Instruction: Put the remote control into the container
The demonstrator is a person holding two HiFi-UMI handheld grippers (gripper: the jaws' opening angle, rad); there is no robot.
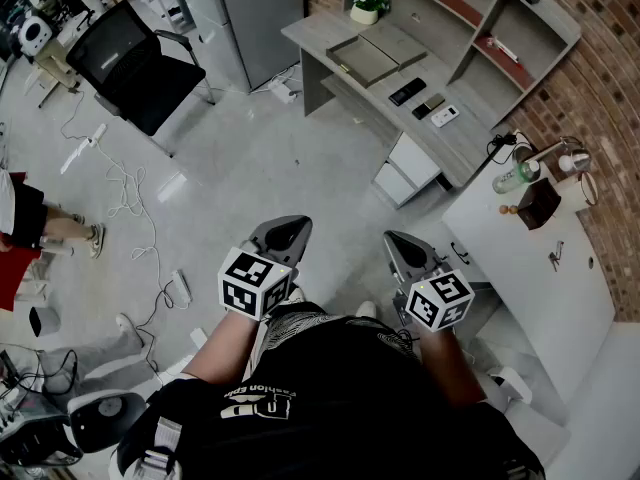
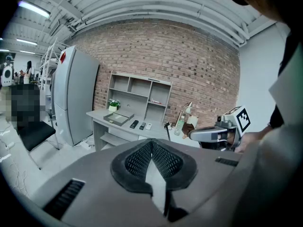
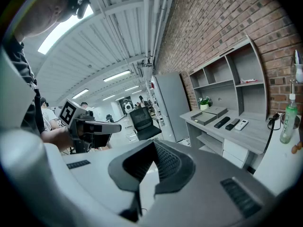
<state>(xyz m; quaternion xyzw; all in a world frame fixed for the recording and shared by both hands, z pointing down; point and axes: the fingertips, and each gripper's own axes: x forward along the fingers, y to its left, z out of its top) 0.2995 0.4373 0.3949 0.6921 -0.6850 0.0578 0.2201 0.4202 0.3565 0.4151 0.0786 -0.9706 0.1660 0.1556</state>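
Both the left gripper and right gripper have jaws clenched on nothing, well away from the grey bench, where the slim black remote control lies mid-bench just beside the flat grey tray-like container, so I'd step closer and open up first.

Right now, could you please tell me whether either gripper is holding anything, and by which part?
Nothing is held: the left gripper and right gripper both have empty, closed jaws.
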